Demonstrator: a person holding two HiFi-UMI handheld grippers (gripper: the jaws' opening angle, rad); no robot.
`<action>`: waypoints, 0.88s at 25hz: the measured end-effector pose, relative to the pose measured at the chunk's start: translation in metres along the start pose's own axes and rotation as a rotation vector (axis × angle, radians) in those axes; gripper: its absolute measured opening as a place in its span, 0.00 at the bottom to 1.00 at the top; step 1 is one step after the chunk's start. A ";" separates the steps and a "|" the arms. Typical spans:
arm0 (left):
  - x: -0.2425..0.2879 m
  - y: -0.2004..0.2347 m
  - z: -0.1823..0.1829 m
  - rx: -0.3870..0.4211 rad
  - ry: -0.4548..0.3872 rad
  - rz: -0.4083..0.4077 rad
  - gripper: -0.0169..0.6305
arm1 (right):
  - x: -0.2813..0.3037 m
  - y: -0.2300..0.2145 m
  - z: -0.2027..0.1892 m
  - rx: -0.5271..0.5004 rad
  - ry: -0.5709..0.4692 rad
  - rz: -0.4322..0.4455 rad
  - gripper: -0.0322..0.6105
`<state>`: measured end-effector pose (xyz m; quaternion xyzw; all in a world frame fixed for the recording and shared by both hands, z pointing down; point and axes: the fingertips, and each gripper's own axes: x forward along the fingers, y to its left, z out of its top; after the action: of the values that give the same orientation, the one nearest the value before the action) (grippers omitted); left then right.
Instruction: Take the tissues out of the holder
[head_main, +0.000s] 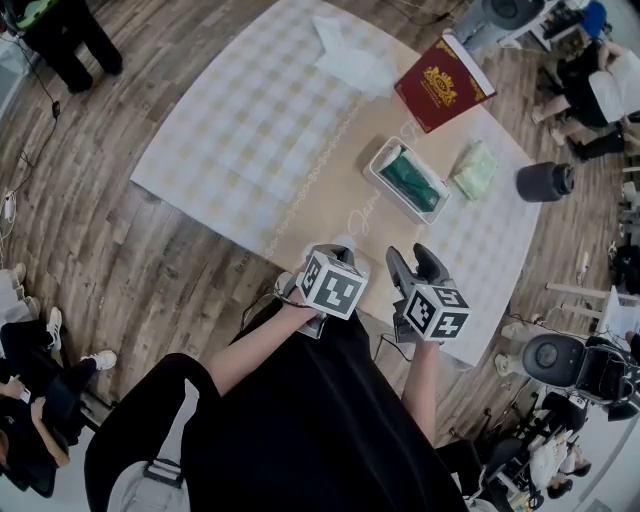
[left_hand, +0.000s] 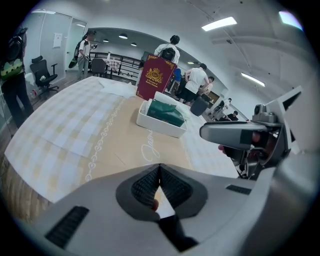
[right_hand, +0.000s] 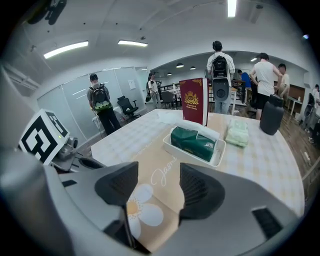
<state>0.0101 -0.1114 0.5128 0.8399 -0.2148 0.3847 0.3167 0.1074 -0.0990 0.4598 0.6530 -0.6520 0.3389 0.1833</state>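
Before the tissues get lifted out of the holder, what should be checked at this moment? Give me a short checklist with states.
1. Right gripper open and empty: ok; jaws apart, only the tablecloth shows between them.
2. Left gripper ready to grasp: not ok; jaws together, nothing held.
3. Green tissue pack sitting in the white holder: ok; not yet taken out.
4. Approach to the holder free: ok; only cloth lies between both grippers and it.
5. Neighbours out of the way: ok; pale green pack lies beside the holder, red box stands behind it.
6. Holder stays put when the pack is pulled: cannot tell.
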 end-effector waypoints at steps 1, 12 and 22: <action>0.001 -0.002 -0.002 0.004 0.007 -0.006 0.04 | 0.000 -0.001 -0.001 -0.001 0.002 -0.002 0.45; 0.015 -0.003 0.004 -0.009 0.015 -0.013 0.04 | 0.013 -0.024 0.010 -0.101 0.034 -0.036 0.49; 0.036 -0.003 0.016 -0.061 0.018 -0.005 0.04 | 0.035 -0.046 0.029 -0.210 0.063 -0.037 0.53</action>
<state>0.0420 -0.1245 0.5323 0.8268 -0.2217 0.3847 0.3452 0.1554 -0.1402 0.4726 0.6313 -0.6655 0.2857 0.2774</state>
